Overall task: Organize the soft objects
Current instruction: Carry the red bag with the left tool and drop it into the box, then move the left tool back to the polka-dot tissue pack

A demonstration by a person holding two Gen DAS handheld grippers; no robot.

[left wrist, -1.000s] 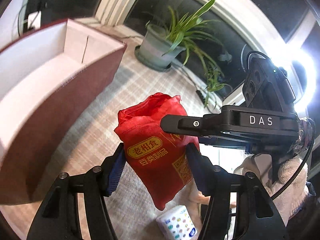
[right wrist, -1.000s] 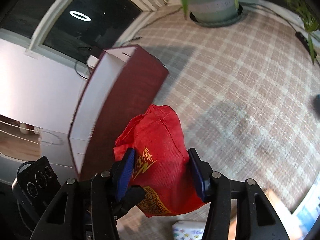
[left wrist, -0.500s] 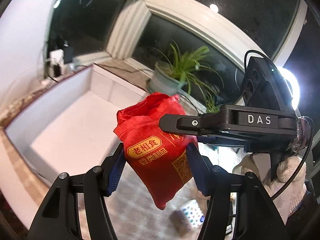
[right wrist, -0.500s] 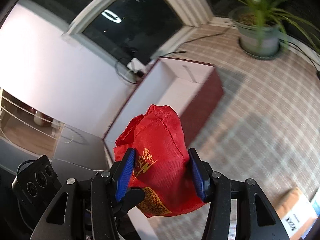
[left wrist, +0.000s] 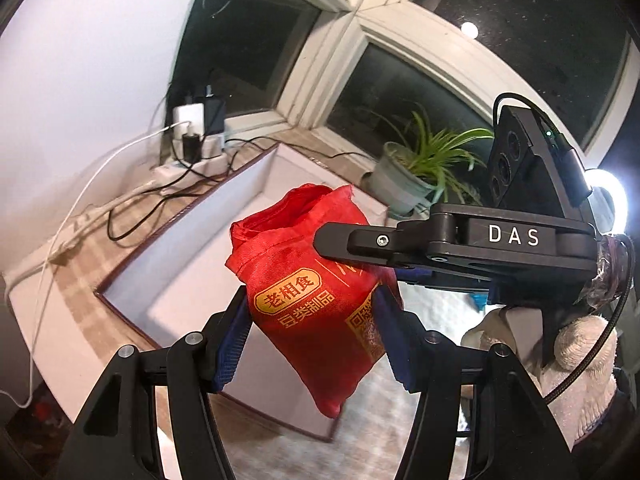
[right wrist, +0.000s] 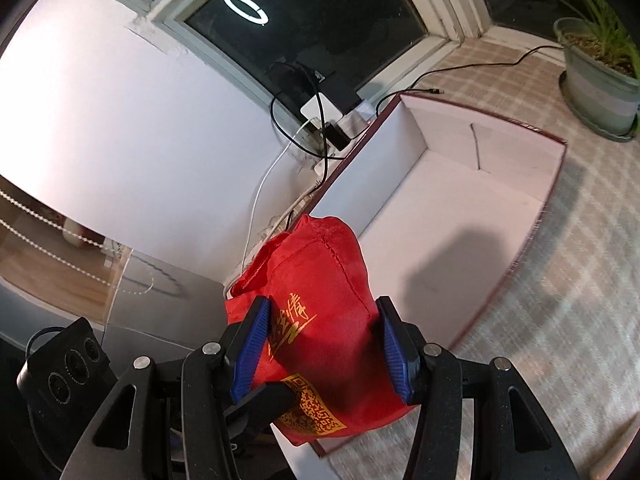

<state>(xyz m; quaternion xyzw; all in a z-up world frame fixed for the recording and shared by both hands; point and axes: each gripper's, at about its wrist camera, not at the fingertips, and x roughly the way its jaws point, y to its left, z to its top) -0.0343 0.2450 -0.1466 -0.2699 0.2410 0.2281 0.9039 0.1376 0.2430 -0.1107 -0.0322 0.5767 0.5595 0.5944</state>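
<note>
A red cloth bag (left wrist: pixel 312 292) with gold print is held in the air by both grippers at once. My left gripper (left wrist: pixel 310 336) is shut on its lower part. My right gripper (right wrist: pixel 326 344) is shut on the same red bag (right wrist: pixel 320 300), and its black arm marked DAS crosses the left wrist view from the right. Below and beyond the bag lies an open dark-red box (right wrist: pixel 556 184) with a white, empty inside; it also shows in the left wrist view (left wrist: pixel 168 240). The bag hangs over the box's near end.
A potted green plant (left wrist: pixel 416 176) stands beyond the box by the window. A power strip with chargers and cables (left wrist: pixel 192 136) lies at the wall behind the box. The surface is a checked cloth (right wrist: pixel 592 280). A hand in a white glove (left wrist: pixel 572 356) holds the right gripper.
Both grippers have carried the red bag toward and over the open box. The view now looks down into the box. The grip on the bag is unchanged.
</note>
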